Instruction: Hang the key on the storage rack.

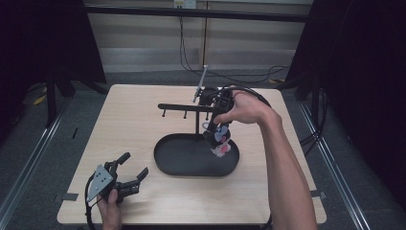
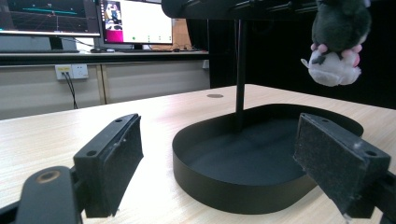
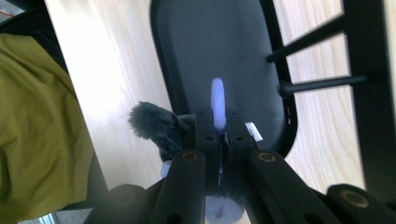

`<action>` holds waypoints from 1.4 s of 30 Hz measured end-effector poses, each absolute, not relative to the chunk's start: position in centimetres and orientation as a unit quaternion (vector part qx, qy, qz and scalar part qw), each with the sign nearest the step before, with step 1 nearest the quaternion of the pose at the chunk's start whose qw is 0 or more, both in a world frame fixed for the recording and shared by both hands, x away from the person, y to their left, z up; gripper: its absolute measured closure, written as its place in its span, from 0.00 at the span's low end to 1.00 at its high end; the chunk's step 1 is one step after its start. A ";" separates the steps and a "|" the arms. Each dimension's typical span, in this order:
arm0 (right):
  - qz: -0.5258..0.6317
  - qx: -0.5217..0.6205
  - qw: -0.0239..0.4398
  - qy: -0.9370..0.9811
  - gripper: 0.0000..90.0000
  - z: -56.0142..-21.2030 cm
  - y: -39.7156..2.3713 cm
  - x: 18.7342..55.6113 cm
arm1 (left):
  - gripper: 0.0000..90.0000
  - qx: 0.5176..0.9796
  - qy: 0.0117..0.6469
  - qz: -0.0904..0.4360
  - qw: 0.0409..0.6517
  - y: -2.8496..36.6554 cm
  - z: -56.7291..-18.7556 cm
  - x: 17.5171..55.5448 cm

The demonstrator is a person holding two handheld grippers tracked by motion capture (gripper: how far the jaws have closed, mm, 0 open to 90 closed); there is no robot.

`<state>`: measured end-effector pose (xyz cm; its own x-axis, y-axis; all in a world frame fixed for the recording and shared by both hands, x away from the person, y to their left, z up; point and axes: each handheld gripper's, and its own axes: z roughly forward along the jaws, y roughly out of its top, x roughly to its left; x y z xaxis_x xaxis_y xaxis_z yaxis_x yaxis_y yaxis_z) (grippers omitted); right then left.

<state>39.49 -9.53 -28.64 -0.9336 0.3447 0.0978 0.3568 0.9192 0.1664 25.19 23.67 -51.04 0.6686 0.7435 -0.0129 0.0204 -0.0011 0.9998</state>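
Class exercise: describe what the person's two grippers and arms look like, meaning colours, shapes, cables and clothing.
Both grippers are black. The left gripper carries a grey three-cornered plate and a black cable; its jaws end in flat rectangular pads with a rough dark facing. The right gripper has slim black arms with brass-coloured pivot screws and a looping black cable. Both forearms are bare, with no sleeves visible.

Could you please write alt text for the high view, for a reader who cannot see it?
The right gripper holds a plush toy over a black oval tray with a peg stand. The left gripper rests open near the table's front left corner.
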 end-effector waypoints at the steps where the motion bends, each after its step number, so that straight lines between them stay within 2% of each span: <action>1: -0.093 -0.182 0.035 -0.978 0.97 -28.7 -9.6 39.6 | 0.17 0.649 0.294 0.281 0.643 23.7 -51.0 25.2; 17: -0.061 -0.198 0.038 -0.978 0.97 -29.9 -9.5 42.7 | 0.17 0.648 0.293 0.284 0.644 23.7 -51.1 25.2; 30: -0.066 -0.205 0.037 -0.976 0.97 -30.4 -9.8 43.9 | 0.17 0.650 0.291 0.283 0.642 23.7 -51.1 25.2; 42: -0.067 -0.210 0.015 -0.975 0.97 -30.9 -9.6 44.7 | 0.17 0.651 0.290 0.282 0.643 23.7 -51.0 25.2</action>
<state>44.74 -9.58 -30.93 -0.9117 0.4069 0.0565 0.4108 0.9032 0.1241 25.20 23.72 -51.05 0.6727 0.7399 -0.0067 0.0160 -0.0056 0.9999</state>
